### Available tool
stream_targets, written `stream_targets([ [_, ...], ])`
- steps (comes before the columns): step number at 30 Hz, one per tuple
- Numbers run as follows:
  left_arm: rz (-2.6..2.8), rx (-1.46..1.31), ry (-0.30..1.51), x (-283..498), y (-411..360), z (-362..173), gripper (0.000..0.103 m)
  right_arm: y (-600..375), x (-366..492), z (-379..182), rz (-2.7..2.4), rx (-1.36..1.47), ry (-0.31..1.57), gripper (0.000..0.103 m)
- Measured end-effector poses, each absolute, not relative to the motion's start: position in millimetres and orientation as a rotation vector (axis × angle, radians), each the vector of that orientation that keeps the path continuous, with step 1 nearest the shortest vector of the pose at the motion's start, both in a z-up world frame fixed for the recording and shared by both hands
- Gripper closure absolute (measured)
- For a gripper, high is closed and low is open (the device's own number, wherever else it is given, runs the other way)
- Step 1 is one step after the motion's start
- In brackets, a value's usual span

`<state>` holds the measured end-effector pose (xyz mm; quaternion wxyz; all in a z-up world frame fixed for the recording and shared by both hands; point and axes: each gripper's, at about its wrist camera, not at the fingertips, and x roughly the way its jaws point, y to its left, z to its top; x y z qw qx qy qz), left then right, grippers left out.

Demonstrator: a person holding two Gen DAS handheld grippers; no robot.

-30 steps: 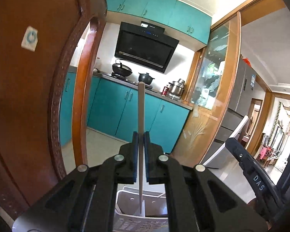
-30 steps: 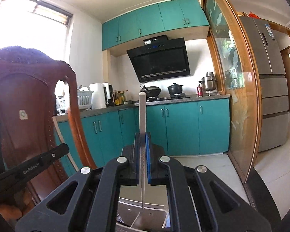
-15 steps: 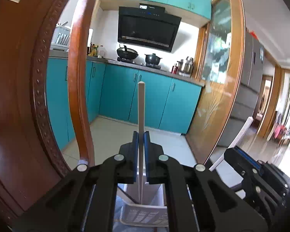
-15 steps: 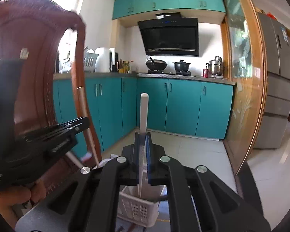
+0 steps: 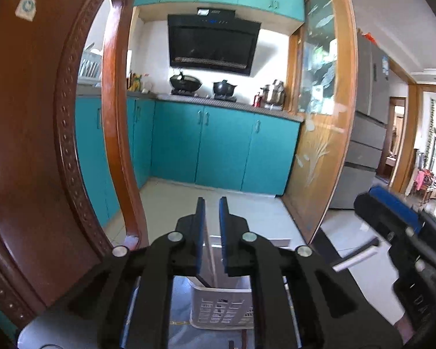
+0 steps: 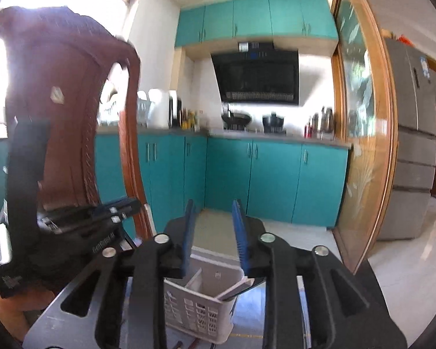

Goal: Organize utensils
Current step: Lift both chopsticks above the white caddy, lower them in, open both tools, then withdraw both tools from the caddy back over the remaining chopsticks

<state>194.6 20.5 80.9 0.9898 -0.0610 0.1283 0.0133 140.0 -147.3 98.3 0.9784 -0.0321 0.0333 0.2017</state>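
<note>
We see the right gripper (image 6: 213,234) with its jaws opening and nothing between the blue pads (image 6: 188,235). Below it stands a white perforated basket (image 6: 194,308) with a divider inside; a white utensil (image 6: 237,288) leans in its right compartment. The left gripper (image 6: 101,221) appears blurred at left, before a wooden chair (image 6: 64,101).

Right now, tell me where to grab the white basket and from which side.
Probably the near wall of the white basket, taken from straight above with one finger inside the left compartment. The top is open, the wall is thin and upright, and the flat utensil leans in the right compartment, so that side is crowded.
</note>
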Motion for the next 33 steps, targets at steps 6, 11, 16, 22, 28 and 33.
stream_targets([
  [6, 0.017, -0.054, 0.196, 156.1, 11.4, 79.0, 0.086, -171.4, 88.1, 88.2, 0.49, -0.039, 0.02, 0.073],
  [11, 0.028, -0.033, 0.242, 135.1, 9.3, 58.1, 0.086, -175.7, 66.8, 54.2, 0.571, -0.098, 0.118, 0.073],
  [16, 0.061, -0.016, 0.325, 122.1, 14.1, 36.7, 0.086, -172.4, 70.0, 24.5, 0.592, -0.121, 0.281, 0.073],
  [22, 0.076, -0.019, 0.337, 113.1, 20.3, 33.7, 0.083, -162.9, 74.7, 3.1, 0.587, -0.164, 0.414, 0.066],
  [28, 0.079, -0.038, 0.352, 110.8, 25.5, 32.2, 0.083, -148.1, 90.3, -33.7, 0.553, -0.238, 0.615, 0.066],
  [33, 0.084, -0.053, 0.36, 110.1, 29.2, 33.3, 0.08, -147.5, 115.7, -69.8, 0.477, -0.219, 0.822, 0.066],
])
